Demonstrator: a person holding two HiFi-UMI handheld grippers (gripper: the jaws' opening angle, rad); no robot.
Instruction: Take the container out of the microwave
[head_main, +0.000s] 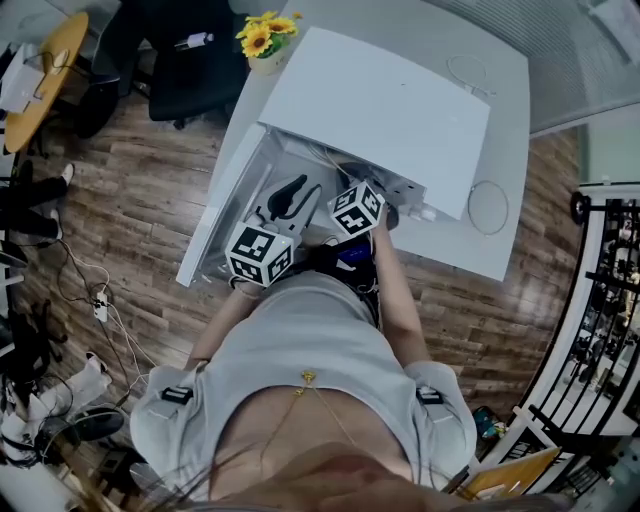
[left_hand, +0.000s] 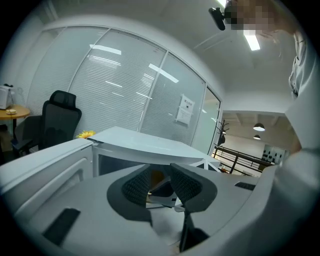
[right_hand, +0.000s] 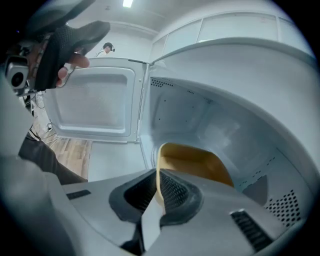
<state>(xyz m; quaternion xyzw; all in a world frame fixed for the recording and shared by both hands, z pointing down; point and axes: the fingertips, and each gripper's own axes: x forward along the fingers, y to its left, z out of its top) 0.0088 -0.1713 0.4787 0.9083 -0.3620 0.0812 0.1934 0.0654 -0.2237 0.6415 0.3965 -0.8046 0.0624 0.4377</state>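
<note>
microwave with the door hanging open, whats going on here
A person stands at a white microwave on a table, with a handheld gripper in each hand. The door is swung open. The right gripper reaches into the cavity, its fingers shut on the rim of a yellow container, which has not come out yet. The left gripper is open and empty, held near the door.

The head view looks steeply down on the microwave (head_main: 380, 110); both gripper views face it from close by.
</note>
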